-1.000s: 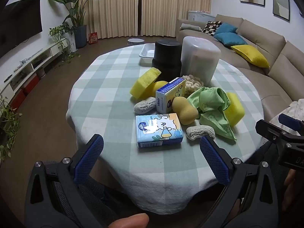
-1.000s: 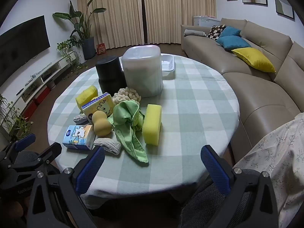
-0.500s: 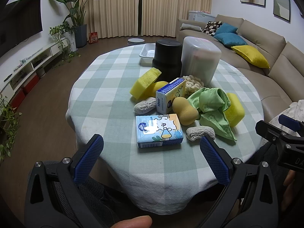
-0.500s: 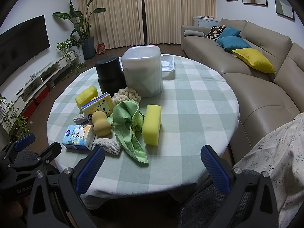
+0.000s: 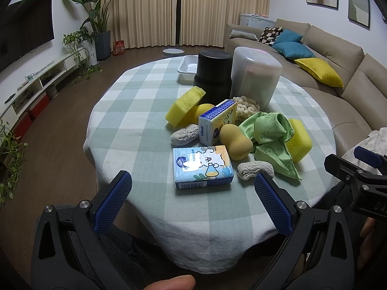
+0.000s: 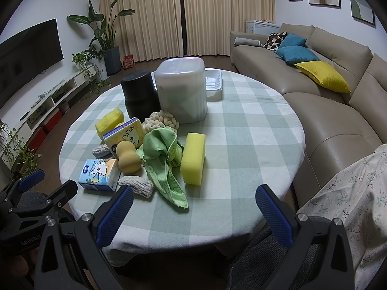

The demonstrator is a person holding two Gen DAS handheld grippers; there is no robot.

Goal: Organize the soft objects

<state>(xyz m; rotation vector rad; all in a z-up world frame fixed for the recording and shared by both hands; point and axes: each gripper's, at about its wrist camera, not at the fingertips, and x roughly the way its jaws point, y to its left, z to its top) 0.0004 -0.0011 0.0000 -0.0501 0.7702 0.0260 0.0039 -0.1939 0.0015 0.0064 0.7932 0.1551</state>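
both hand-held grippers are hanging at the near edge of the round surface (image 5: pixel 135 111), off the cloth and touching nothing. the left hand-held gripper (image 5: pixel 192 188) is holding its blue pads wide apart and empty, and the right hand-held gripper (image 6: pixel 193 201) is doing the same.

the soft things are lying in one loose pile at the middle of the surface: a blue tissue pack (image 5: pixel 202 166) lying flat nearest the left hand-held gripper, a tan gourd-shaped sponge (image 5: pixel 235 143) just behind it, a grey knitted pad (image 5: pixel 255 170) to its right, a crumpled green cloth (image 6: pixel 162 154), and a yellow sponge block (image 6: pixel 193 160) standing on edge at the right of the pile. behind the pile, a black cylinder (image 6: pixel 140 94) and a frosted bin (image 6: pixel 181 89) are standing side by side.

this is looking like the opening step, with nothing picked yet. the next move is probably calling for a reach forward to a near item, most likely the tissue pack or the yellow sponge block, with the pads closing gently across its narrow sides.
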